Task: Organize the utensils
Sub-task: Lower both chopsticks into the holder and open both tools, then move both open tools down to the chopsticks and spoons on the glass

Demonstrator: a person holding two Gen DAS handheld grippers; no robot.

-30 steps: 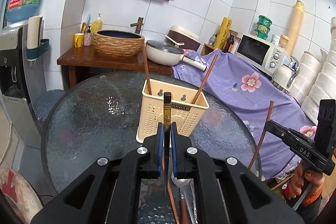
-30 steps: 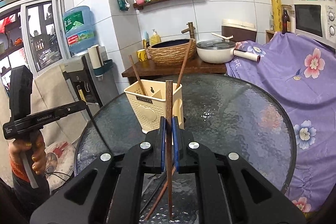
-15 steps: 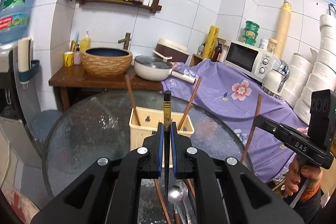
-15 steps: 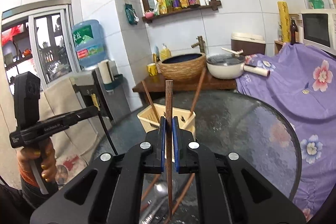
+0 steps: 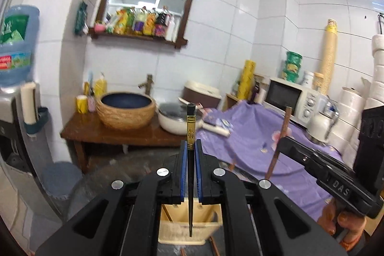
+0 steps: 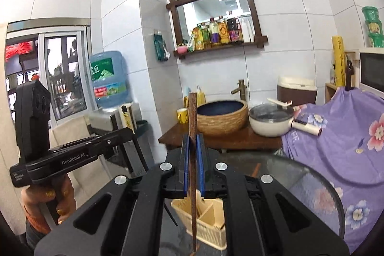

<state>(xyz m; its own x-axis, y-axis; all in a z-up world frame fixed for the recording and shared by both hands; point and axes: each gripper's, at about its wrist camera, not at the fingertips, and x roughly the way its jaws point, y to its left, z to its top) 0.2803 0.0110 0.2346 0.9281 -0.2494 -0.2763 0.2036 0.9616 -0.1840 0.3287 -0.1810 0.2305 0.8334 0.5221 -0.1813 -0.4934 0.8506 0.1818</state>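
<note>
Above yellow holder (image 5: pixel 190 224): left gripper (image 5: pixel 191 160) clamps black chopstick (image 5: pixel 190 131), right gripper (image 6: pixel 192 155) clamps brown chopstick (image 6: pixel 192 126). Advise: keep sticks upright, centre tips over compartment before lowering.

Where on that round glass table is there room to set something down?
The glass table is bare between the cream utensil holder and the purple flowered cloth. The wooden counter behind is crowded with woven basin, white pot and yellow cup.
</note>
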